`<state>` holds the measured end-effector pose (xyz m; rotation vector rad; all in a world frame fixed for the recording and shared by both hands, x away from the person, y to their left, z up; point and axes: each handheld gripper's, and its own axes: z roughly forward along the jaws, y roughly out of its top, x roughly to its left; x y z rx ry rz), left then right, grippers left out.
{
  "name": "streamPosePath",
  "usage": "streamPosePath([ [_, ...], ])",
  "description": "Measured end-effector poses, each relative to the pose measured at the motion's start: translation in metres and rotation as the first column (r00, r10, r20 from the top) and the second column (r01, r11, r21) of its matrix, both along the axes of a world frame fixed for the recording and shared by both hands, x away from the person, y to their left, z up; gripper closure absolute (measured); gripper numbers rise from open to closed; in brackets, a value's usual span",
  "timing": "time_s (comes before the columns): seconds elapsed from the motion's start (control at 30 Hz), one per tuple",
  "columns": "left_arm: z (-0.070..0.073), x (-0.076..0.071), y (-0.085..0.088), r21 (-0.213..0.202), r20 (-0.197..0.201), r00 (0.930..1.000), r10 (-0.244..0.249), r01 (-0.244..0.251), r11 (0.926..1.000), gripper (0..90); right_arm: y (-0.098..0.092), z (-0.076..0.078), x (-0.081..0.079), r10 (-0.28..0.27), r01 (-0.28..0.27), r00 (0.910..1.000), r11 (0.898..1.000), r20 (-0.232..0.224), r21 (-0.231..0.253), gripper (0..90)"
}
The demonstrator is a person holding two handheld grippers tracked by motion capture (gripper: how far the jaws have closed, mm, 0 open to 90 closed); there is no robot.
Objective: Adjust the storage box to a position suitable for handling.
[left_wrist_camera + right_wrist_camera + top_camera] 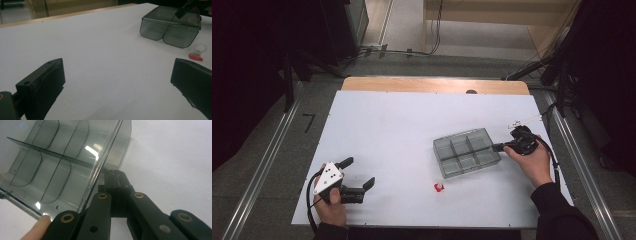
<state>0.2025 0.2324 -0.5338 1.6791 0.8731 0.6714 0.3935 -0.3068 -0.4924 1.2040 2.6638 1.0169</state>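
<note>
A smoky clear compartment tray (467,151) lies right of the table's middle, also in the left gripper view (170,27) and the right gripper view (57,162). My right gripper (498,147) is shut, its joined tips (115,173) against the outside of the tray's right wall near a corner. I see nothing pinched between them. A small clear piece on a red base (439,187) (197,53) lies in front of the tray. My left gripper (359,172) (117,82) rests near the front left, open, with nothing between its jaws.
The white table top (402,130) has a wooden strip along its far edge. Cables and dark stands lie on the floor beyond and to the right. A fingertip (35,230) shows beside the right gripper's linkage.
</note>
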Motion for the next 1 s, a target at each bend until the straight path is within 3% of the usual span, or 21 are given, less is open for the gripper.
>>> streamPosePath([
  [1.0,0.0,0.0,0.0,0.007,-0.001,1.0,-0.002,0.002,1.0,0.0,0.03,-0.012,-0.047,0.028,-0.029,0.9989,0.999,0.038,0.031,88.6],
])
